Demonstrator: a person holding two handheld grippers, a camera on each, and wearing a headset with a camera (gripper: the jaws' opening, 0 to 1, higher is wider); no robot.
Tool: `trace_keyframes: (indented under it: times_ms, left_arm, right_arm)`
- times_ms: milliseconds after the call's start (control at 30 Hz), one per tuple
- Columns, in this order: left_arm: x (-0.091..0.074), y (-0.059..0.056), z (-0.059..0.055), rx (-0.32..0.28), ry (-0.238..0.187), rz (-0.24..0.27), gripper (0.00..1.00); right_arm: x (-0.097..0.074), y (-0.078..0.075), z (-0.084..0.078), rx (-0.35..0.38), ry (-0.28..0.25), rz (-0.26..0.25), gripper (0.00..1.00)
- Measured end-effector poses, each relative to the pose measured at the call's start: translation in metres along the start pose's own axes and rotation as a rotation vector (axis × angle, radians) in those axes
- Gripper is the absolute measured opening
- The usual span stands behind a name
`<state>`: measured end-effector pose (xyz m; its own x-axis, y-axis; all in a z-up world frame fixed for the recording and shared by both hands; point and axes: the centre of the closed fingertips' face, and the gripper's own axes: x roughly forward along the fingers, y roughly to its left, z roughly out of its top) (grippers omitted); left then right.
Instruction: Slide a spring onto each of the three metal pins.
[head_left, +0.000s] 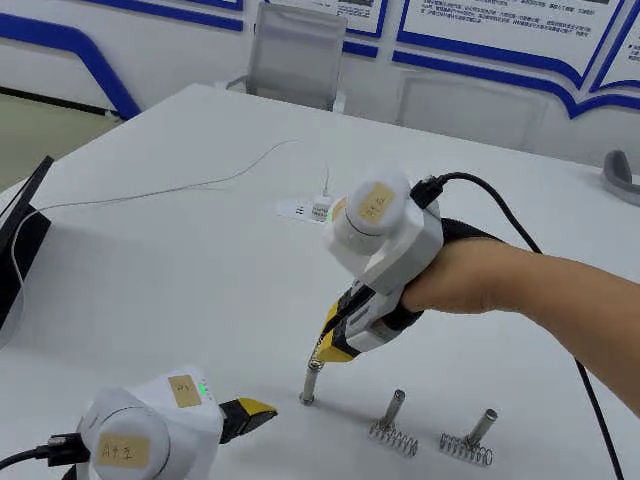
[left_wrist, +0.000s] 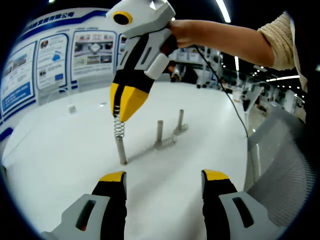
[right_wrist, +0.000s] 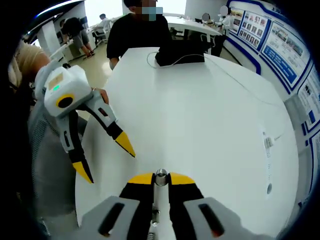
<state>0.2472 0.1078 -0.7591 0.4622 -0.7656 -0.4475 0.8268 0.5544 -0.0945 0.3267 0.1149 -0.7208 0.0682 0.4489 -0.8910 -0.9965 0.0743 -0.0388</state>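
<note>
The right gripper (left_wrist: 123, 116) is pressed together on the top of a spring (left_wrist: 118, 128). The coil hangs straight below its tips, its lower end at the top of the first pin (left_wrist: 121, 151), which stands upright on the white worktop (head_left: 200, 260). To that gripper's right stand the second pin (head_left: 392, 407) and, farther on, the third pin (head_left: 483, 424). The second spring (head_left: 393, 437) and third spring (head_left: 466, 449) lie at their feet; whether they ring the pins I cannot tell. The left gripper (right_wrist: 108, 164) sits low beside the first pin, its jaws spread, its tips pointing at the pin and apart from it.
</note>
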Motion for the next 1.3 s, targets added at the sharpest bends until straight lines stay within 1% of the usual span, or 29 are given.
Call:
trace_keyframes:
  times_ms: [367,700,900,1300]
  left_arm:
    - [0.0,0.001,0.0,-0.006,0.0,0.0,0.61]
    - [0.0,0.002,-0.002,-0.018,0.001,0.002,0.61]
    - [0.001,0.003,-0.003,-0.021,0.002,0.003,0.61]
    - [0.002,0.003,-0.004,-0.028,0.004,0.004,0.61]
  right_arm:
    - [0.008,-0.001,-0.001,0.007,0.02,0.015,0.12]
    - [0.021,-0.001,-0.006,0.009,0.05,0.031,0.12]
    - [0.031,0.0,-0.01,0.009,0.071,0.04,0.12]
    - [0.044,0.005,-0.015,0.019,0.08,0.059,0.12]
